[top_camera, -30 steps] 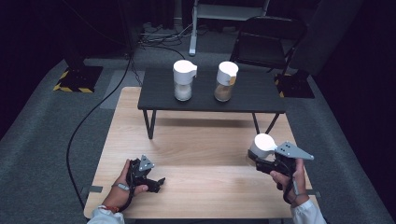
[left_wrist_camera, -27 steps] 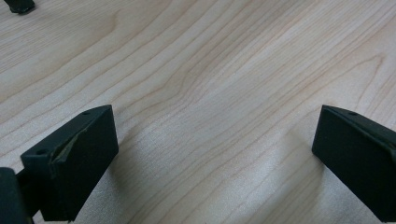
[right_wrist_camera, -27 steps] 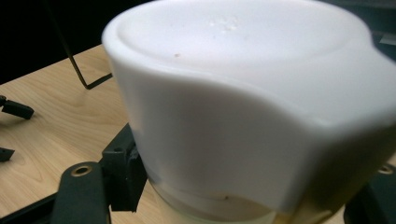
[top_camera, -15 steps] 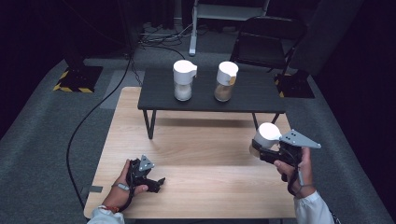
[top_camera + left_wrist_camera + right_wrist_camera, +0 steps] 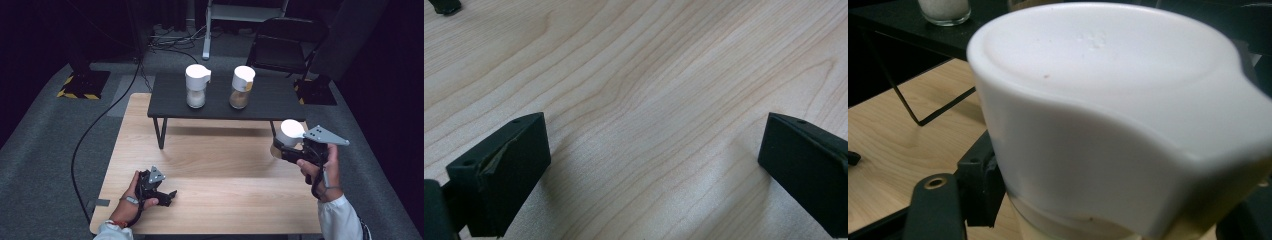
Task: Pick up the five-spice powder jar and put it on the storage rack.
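The white-lidded jar (image 5: pixel 288 136) hangs above the right edge of the wooden table (image 5: pixel 220 165), clamped between the jaws of the right gripper (image 5: pixel 283 149). Beyond it, two similar jars (image 5: pixel 196 86) stand on the black side table (image 5: pixel 270 97). The left gripper (image 5: pixel 167 196) rests on the wood, jaws spread wide with nothing between them.

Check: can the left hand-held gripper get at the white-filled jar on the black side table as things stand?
Probably yes. The left hand-held gripper rests open and empty on the wooden table; nothing lies between it and the white-filled jar, though the black side table means lifting and a long stretch.
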